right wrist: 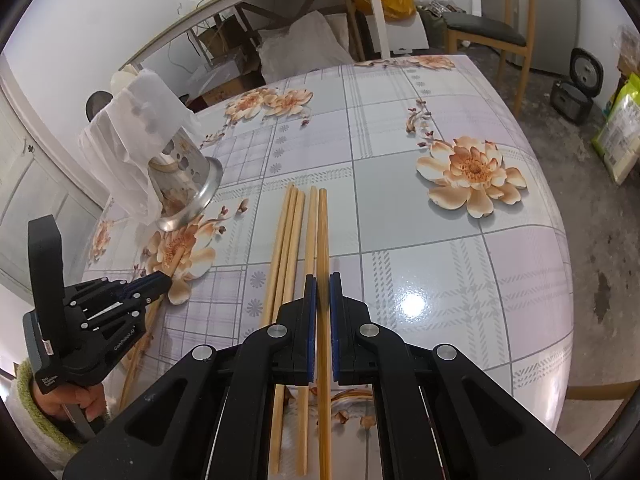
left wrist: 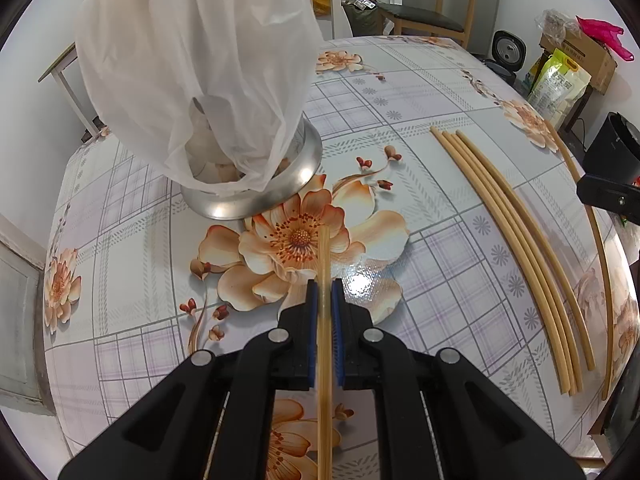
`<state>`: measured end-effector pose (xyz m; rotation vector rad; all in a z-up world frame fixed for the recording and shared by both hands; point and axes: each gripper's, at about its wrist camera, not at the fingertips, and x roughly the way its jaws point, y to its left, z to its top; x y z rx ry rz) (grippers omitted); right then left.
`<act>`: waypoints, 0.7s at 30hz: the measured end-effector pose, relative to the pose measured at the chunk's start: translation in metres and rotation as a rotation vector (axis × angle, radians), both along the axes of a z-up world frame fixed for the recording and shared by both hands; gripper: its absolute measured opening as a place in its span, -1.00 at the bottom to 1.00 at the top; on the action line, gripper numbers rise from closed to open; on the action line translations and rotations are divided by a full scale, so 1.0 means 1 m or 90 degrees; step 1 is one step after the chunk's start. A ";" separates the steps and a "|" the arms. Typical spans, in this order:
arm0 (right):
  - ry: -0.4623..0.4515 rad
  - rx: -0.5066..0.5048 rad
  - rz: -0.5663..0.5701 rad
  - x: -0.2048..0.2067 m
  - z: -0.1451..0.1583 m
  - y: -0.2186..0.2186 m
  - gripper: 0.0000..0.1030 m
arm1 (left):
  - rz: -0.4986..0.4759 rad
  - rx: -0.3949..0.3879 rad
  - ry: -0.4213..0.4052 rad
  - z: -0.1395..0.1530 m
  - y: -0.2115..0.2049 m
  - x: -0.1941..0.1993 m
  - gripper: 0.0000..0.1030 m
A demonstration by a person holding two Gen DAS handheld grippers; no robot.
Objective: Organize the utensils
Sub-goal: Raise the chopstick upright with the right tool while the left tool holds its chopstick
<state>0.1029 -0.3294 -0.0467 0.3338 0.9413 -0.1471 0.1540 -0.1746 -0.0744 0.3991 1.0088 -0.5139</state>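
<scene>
My left gripper point(left wrist: 325, 286) is shut on one bamboo chopstick point(left wrist: 323, 256), which sticks out forward over the big flower print toward the metal utensil holder point(left wrist: 280, 188). A white plastic bag point(left wrist: 192, 64) is draped over the holder. In the right wrist view my right gripper point(right wrist: 322, 280) is shut on another chopstick point(right wrist: 322, 224), which runs parallel to several loose chopsticks point(right wrist: 288, 240) lying on the table just to its left. The left gripper point(right wrist: 166, 280) shows at the left of that view, between the holder point(right wrist: 188, 184) and the table's near edge.
The table carries a glossy floral and plaid cloth point(right wrist: 420, 208). A person's hand in a green cuff point(right wrist: 76, 400) holds the left tool. Beyond the table stand a wooden chair point(right wrist: 496, 36), a desk with boxes under it point(right wrist: 248, 60), and bags on the floor point(right wrist: 620, 140).
</scene>
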 end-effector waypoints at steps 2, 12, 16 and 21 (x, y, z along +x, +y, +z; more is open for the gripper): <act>-0.003 0.006 0.001 0.000 0.001 -0.001 -0.92 | -0.002 0.002 -0.002 0.000 0.000 0.000 -0.88; -0.015 0.024 0.006 -0.001 0.009 -0.001 -0.92 | -0.003 0.004 -0.004 0.000 -0.001 -0.001 -0.88; -0.022 0.036 0.011 -0.003 0.014 0.000 -0.92 | -0.003 0.004 -0.004 0.000 -0.001 -0.001 -0.88; -0.035 0.050 0.013 -0.008 0.022 0.001 -0.92 | -0.003 0.003 -0.005 0.000 -0.001 -0.001 -0.88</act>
